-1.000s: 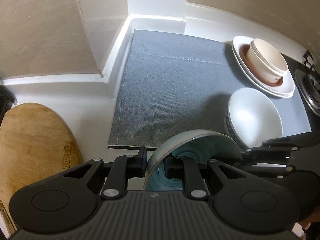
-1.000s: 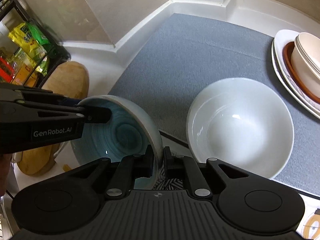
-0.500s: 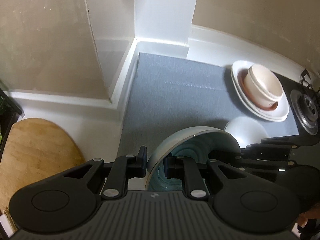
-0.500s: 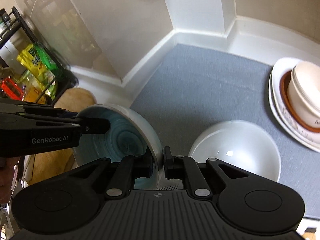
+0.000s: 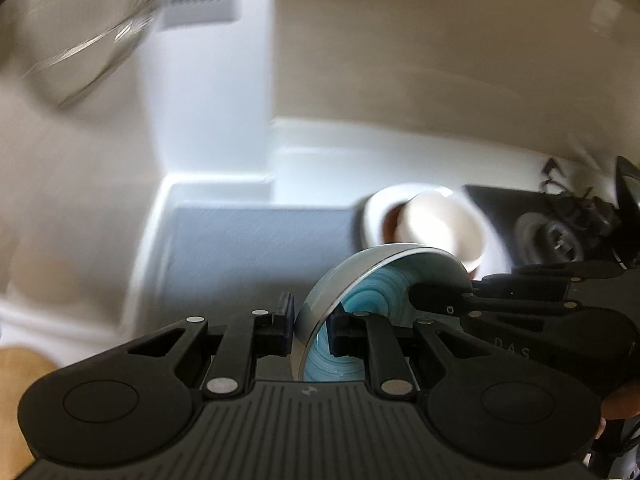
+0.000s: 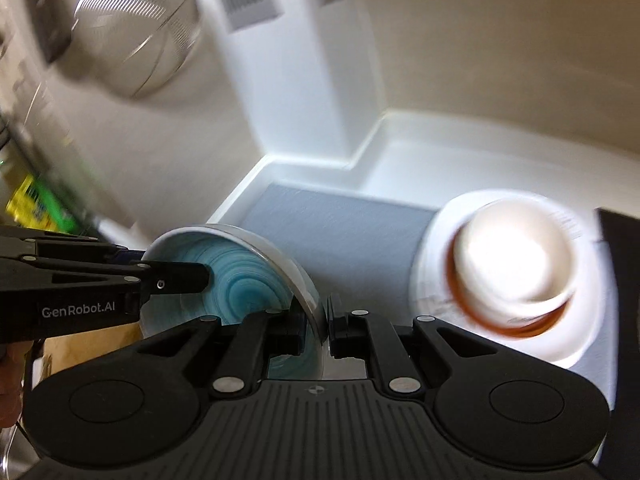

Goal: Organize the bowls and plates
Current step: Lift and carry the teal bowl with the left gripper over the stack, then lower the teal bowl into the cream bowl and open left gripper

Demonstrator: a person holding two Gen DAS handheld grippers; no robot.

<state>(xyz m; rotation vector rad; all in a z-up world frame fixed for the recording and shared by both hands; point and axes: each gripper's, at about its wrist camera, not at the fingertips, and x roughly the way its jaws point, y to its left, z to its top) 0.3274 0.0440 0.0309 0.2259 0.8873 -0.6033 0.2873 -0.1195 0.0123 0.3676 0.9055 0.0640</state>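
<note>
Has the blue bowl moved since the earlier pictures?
Yes. The blue bowl, held by both grippers, has gone up and away from the grey mat, which now looks smaller and farther below. The white bowl beside it is out of view.

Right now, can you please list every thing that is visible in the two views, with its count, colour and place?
blue bowl: 1, blue swirl inside, pale outside, held in the air between both tools
plates: a white stack, exact count unclear, right end of the mat
brown dish: 1, on the plates
cream bowl: 1, on the brown dish
mat: 1, grey, on the counter
counter: 1, white
metal strainer: 1, silver mesh, high on the left
stove burner: 1, black, far right
left tool: 1, black, shut on the bowl's rim
right tool: 1, black, shut on the opposite rim
</note>
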